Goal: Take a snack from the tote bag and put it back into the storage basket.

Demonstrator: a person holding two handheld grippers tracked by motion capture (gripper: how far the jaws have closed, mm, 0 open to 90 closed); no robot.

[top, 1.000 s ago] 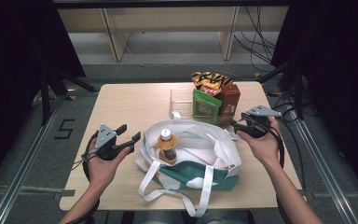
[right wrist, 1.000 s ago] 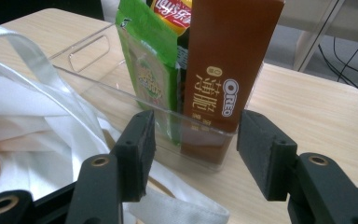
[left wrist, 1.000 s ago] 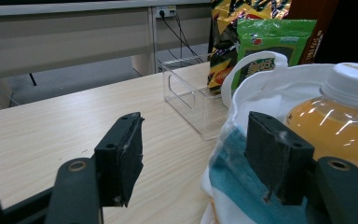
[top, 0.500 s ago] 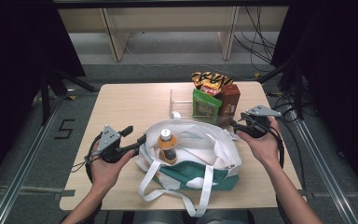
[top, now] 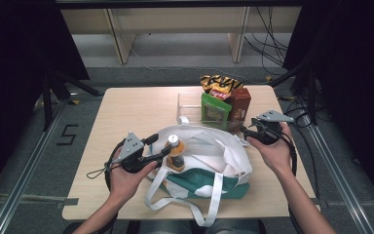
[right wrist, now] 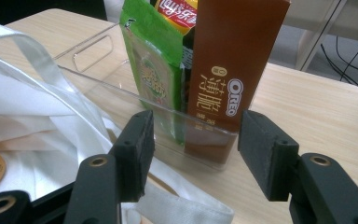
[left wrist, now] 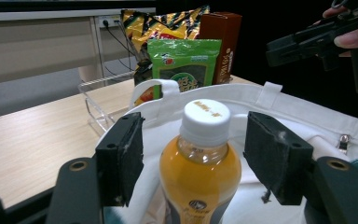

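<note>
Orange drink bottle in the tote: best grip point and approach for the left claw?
Grip the bottle at the shoulder just under its white cap, coming level from the tote's open left side. It stands upright, and the left claw already straddles it, jaws open on either side.

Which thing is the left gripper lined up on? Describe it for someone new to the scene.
Find the white tote bag at the table's near edge. Standing upright in its mouth is a bottle of orange drink, white-capped, the only bottle; the snack packs sit apart in the clear bin.
</note>
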